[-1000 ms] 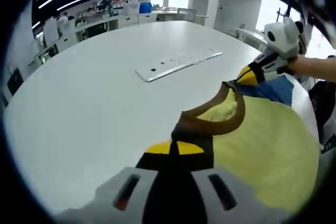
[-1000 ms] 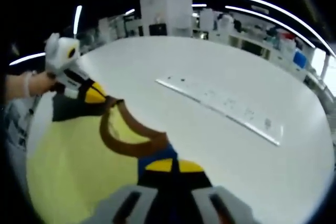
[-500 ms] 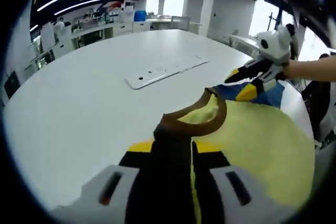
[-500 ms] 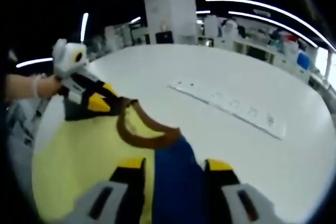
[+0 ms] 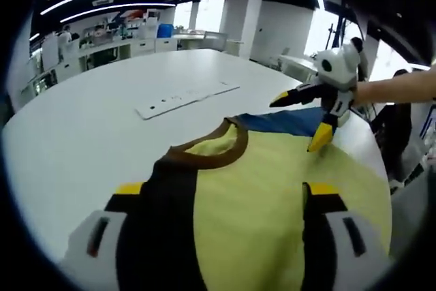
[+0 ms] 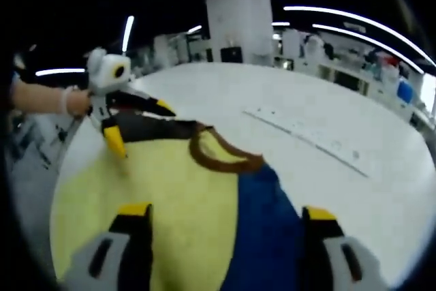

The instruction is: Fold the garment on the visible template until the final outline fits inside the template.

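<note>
Garment [image 5: 252, 189] flat on table [image 5: 82, 141] — spread between both grippers' released, wide-apart jaws.

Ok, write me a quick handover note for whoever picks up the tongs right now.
Left tongs: open, over the garment, holding nothing.
Right tongs: open as well, also over the garment.
Garment: yellow shirt with a brown collar, one black shoulder and one blue shoulder, lying on the white table. A pale flat strip lies beyond it on the table.
Done: no fold visible.
Left: grip, fold, and check the outline against the template, which I cannot make out.
</note>
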